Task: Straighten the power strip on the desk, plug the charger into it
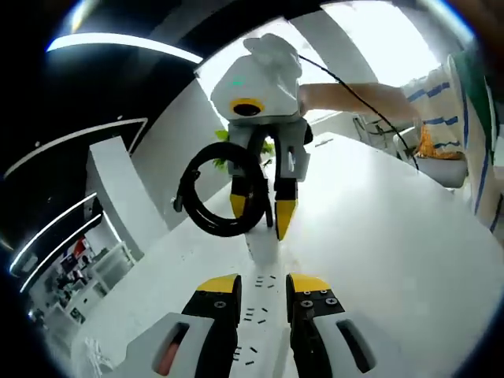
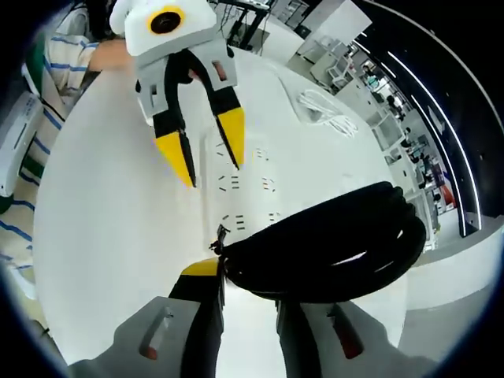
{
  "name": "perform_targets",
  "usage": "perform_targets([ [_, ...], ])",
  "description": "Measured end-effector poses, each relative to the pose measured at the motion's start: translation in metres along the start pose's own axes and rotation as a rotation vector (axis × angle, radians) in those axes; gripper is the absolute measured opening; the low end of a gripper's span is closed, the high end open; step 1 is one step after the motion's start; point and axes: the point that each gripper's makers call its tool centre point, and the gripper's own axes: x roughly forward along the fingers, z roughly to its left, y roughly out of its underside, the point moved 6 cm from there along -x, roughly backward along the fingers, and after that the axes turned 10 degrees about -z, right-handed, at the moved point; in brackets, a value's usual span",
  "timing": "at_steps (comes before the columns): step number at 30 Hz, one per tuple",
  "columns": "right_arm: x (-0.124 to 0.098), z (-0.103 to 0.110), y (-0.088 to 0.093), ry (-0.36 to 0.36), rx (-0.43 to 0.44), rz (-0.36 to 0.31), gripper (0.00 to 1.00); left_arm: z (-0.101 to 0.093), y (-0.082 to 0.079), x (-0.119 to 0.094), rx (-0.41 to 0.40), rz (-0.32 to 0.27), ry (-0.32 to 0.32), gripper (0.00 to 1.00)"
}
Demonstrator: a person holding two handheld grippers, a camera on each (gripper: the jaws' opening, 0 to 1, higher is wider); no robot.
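The left tongs (image 1: 264,291) are held open, empty, over the strip (image 1: 264,315) at 6 o'clock on the table (image 1: 394,236). At 12 o'clock, the coiled cable (image 1: 224,193) is gripped by the right tongs (image 1: 260,211). If swung, the strip could be knocked askew; a white cord (image 2: 327,114) lies at 1 o'clock.

A broad, smooth white tabletop (image 1: 378,236) stretches ahead of both tools. Beyond it stand white shelving units (image 1: 87,276), dark ceiling with long white light strips (image 1: 118,43).

White cable (image 2: 327,113) — white desk (image 2: 102,220).
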Motion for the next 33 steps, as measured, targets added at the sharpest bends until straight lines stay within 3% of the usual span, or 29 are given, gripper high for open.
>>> perform_targets([
  [4,0.000,0.000,0.001,-0.001,-0.006,-0.001,0.23,0.003,0.000,-0.012,-0.112,-0.065,-0.032,0.23],
  [10,-0.001,-0.005,0.004,-0.028,0.021,-0.014,0.22,0.006,0.002,-0.013,-0.207,-0.093,-0.049,0.23],
  [15,0.001,-0.010,0.005,-0.069,0.056,-0.014,0.21,-0.001,0.004,-0.009,-0.180,-0.074,-0.040,0.23],
  [21,0.005,-0.008,-0.003,-0.086,0.022,0.164,0.21,-0.011,0.002,-0.006,-0.162,-0.072,-0.014,0.23],
  [29,0.007,-0.010,-0.001,-0.105,0.048,0.154,0.20,-0.021,0.000,-0.003,-0.146,-0.064,0.008,0.23],
  [33,0.010,-0.011,-0.004,-0.111,0.053,0.199,0.21,-0.024,-0.001,-0.001,-0.152,-0.070,0.017,0.23],
])
